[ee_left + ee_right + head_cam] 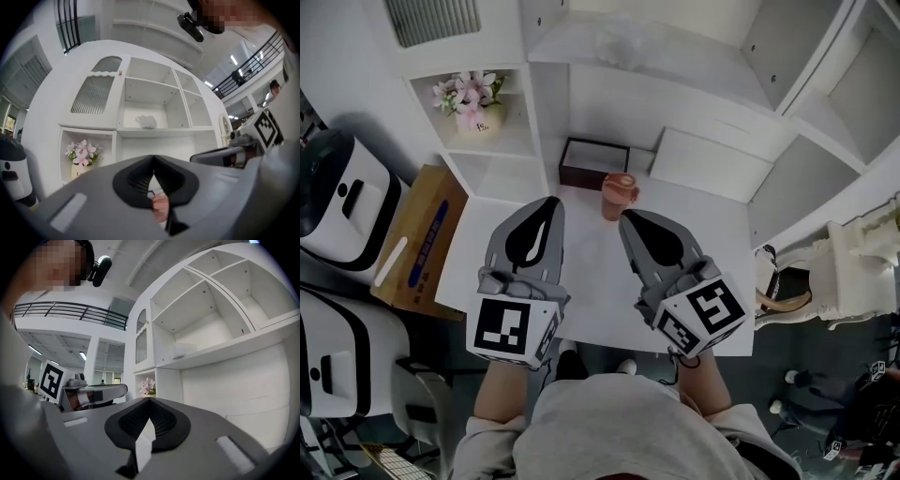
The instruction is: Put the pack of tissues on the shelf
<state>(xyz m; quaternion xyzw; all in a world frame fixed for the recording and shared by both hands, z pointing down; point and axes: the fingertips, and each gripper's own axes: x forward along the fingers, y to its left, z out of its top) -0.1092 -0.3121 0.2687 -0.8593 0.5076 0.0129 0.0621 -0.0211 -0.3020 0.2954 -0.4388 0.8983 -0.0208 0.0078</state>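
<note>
Left hand-held gripper (pixel 549 202) clenched empty, right hand-held gripper (pixel 626 218) likewise, crinkly white tissue pack (pixel 146 121) on smooth shelf (pixel 154 132)

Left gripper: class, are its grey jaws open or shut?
Shut: on the grey left gripper, the jaws meet at their tips, holding nothing.

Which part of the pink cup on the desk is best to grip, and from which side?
Grip the pink cup by its round side wall, probably coming level from the front of the desk. It stands upright, with the dark box close behind it and no other thing on the desk before it.
</note>
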